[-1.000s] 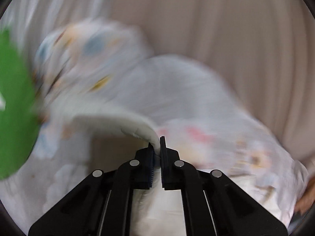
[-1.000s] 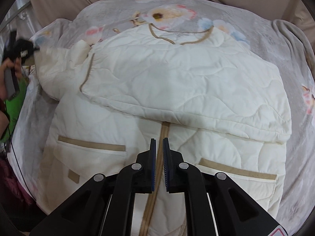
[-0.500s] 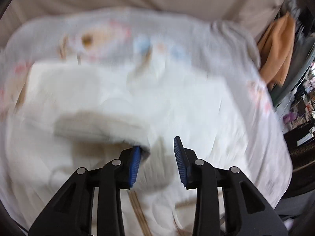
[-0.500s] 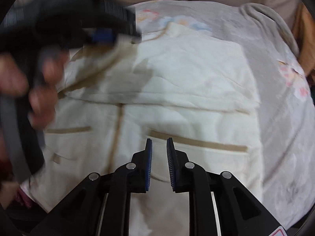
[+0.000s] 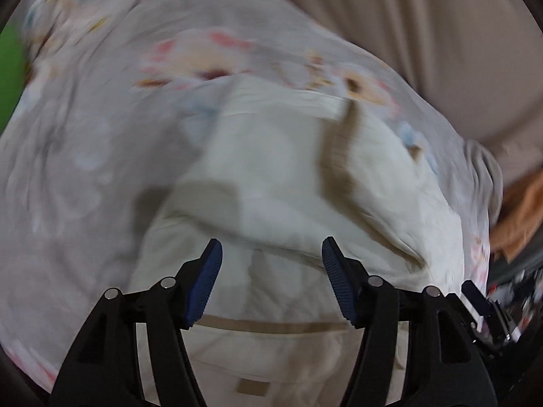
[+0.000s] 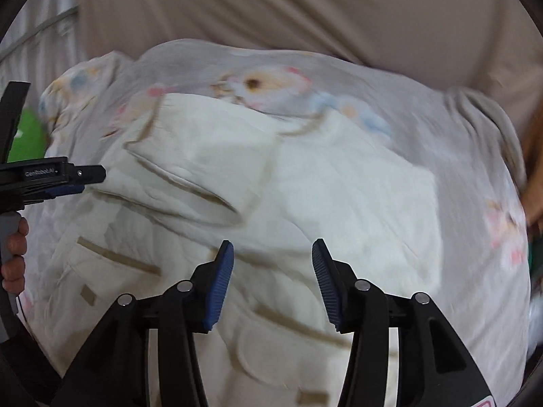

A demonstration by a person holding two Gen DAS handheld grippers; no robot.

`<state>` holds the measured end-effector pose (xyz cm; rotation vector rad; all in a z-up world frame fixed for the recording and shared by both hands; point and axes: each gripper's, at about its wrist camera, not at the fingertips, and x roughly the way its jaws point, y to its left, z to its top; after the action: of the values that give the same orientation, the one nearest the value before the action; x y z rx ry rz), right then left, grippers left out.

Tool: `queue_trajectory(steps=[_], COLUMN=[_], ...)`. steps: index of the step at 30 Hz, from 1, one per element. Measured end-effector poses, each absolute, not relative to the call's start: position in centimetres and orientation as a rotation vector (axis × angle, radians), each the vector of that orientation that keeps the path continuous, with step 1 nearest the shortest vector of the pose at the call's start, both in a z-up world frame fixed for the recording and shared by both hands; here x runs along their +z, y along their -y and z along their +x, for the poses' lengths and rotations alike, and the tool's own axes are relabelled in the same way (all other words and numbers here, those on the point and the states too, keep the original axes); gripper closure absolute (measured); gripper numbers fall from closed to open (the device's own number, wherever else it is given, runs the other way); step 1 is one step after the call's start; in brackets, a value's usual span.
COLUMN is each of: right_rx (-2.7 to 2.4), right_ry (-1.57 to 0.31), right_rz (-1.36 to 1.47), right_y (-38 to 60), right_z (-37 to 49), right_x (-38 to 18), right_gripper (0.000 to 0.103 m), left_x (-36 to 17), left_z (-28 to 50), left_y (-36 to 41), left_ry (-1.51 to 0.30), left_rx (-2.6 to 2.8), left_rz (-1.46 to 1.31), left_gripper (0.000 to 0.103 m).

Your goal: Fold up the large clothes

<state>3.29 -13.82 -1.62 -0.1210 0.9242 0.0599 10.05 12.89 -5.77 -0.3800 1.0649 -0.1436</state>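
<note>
A cream quilted jacket (image 6: 339, 183) with tan trim and pockets lies on a floral grey bedsheet (image 6: 203, 64). Both sleeves are folded in over its chest; it also shows in the left wrist view (image 5: 271, 176). My left gripper (image 5: 271, 254) is open and empty, above the jacket's lower left part. It shows from the side at the left edge of the right wrist view (image 6: 81, 179). My right gripper (image 6: 273, 254) is open and empty above the jacket's middle. Both views are blurred by motion.
A beige curtain (image 6: 305, 10) hangs behind the bed. An orange cloth (image 5: 522, 213) lies past the bed's right side. Something green (image 5: 10, 74) shows at the left edge. The sheet is bare around the jacket.
My left gripper let go of the left sleeve after laying it across the jacket, then opened wide and drew back left. My right gripper went from shut to wide open.
</note>
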Motion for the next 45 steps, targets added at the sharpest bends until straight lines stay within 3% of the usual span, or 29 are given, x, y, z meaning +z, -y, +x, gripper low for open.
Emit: queue_trajectory(steps=[7, 8, 10, 14, 17, 22, 25, 30, 32, 33, 34, 35, 36, 41, 45], right_rx=[0.144, 0.136, 0.103, -0.039, -0.198, -0.294, -0.283, -0.301, -0.292, -0.294, -0.276, -0.245, -0.212, -0.097, -0.186], right_ry=[-0.974, -0.983, -0.963, -0.867, -0.91, -0.956, -0.927, -0.926, -0.963, -0.981, -0.996, -1.002, -0.973, -0.765, -1.032], right_rz=[-0.235, -0.239, -0.167, 0.228, 0.4, 0.501, 0.512, 0.511, 0.528, 0.531, 0.533, 0.539, 0.545, 0.532, 0.52], right_y=[6.8, 6.5, 7.4, 15.9, 23.2, 29.0, 30.0, 31.2, 31.2, 31.1, 30.8, 30.3, 29.8, 27.6, 28.9], right_z=[10.8, 11.6, 12.5, 10.8, 7.8, 2.3, 1.5, 3.5, 5.1, 5.6, 6.2, 6.5, 6.6, 3.8, 4.9], right_x=[-5.0, -5.4, -4.8, -1.1, -2.4, -4.4, -4.1, -5.0, -6.3, -6.7, -7.1, -6.9, -6.0, 0.4, -8.0], right_gripper=[0.054, 0.058, 0.086, 0.088, 0.079, 0.077, 0.058, 0.051, 0.051, 0.056, 0.087, 0.1, 0.101, 0.101, 0.103], left_x=[-8.2, -8.6, -9.4, -10.6, -10.6, -8.5, -8.7, -11.0, -11.4, -11.3, -11.0, -10.4, -9.6, -6.1, -10.7], left_z=[12.0, 12.5, 13.2, 13.8, 13.8, 12.0, 12.0, 13.6, 14.0, 14.1, 14.3, 14.4, 14.3, 13.0, 14.1], left_y=[-16.4, -16.1, -15.7, -15.2, -15.0, -15.2, -14.4, -13.6, -14.0, -14.2, -14.3, -14.6, -15.0, -16.9, -15.2], left_ry=[-1.108, -1.115, -1.128, -1.142, -1.144, -1.101, -1.122, -1.168, -1.159, -1.153, -1.147, -1.13, -1.105, -1.002, -1.128], left_rx=[-0.092, -0.088, -0.069, -0.049, -0.035, -0.107, -0.148, -0.12, -0.104, -0.098, -0.087, -0.082, -0.081, -0.048, -0.017], left_rz=[-0.488, -0.466, -0.416, -0.334, -0.33, -0.48, -0.551, -0.649, -0.696, -0.693, -0.68, -0.667, -0.659, -0.562, -0.433], left_gripper=[0.044, 0.044, 0.044, 0.045, 0.045, 0.043, 0.032, 0.032, 0.044, 0.058, 0.075, 0.083, 0.092, 0.094, 0.093])
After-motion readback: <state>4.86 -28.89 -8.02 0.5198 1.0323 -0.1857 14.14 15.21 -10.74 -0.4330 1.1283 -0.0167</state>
